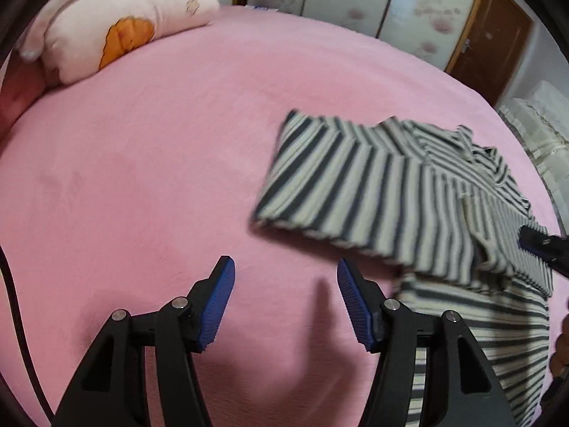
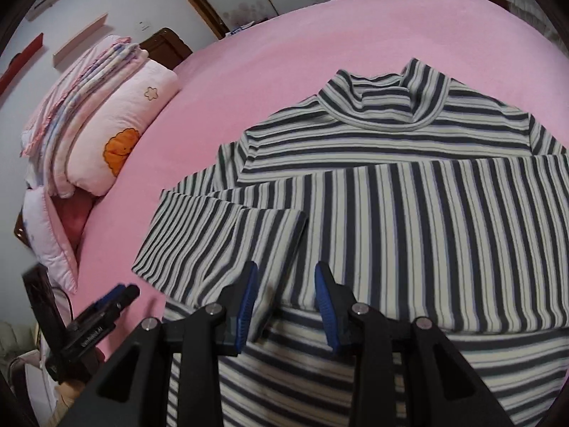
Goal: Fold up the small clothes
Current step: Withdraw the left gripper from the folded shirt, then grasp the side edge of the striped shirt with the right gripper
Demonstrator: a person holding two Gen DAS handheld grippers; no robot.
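Shirt (image 2: 391,213) on bed (image 2: 284,53), pillow (image 2: 121,131) left

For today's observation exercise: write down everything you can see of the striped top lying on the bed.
The striped top is a soft knit with dark and cream stripes and a high roll collar. It lies flat on the pink bed cover, collar at the far end, both sleeves folded across the chest so their stripes cross the body's. One cuff overhangs the side. The right gripper hovers open over it; whether its pads touch the cloth is unclear.
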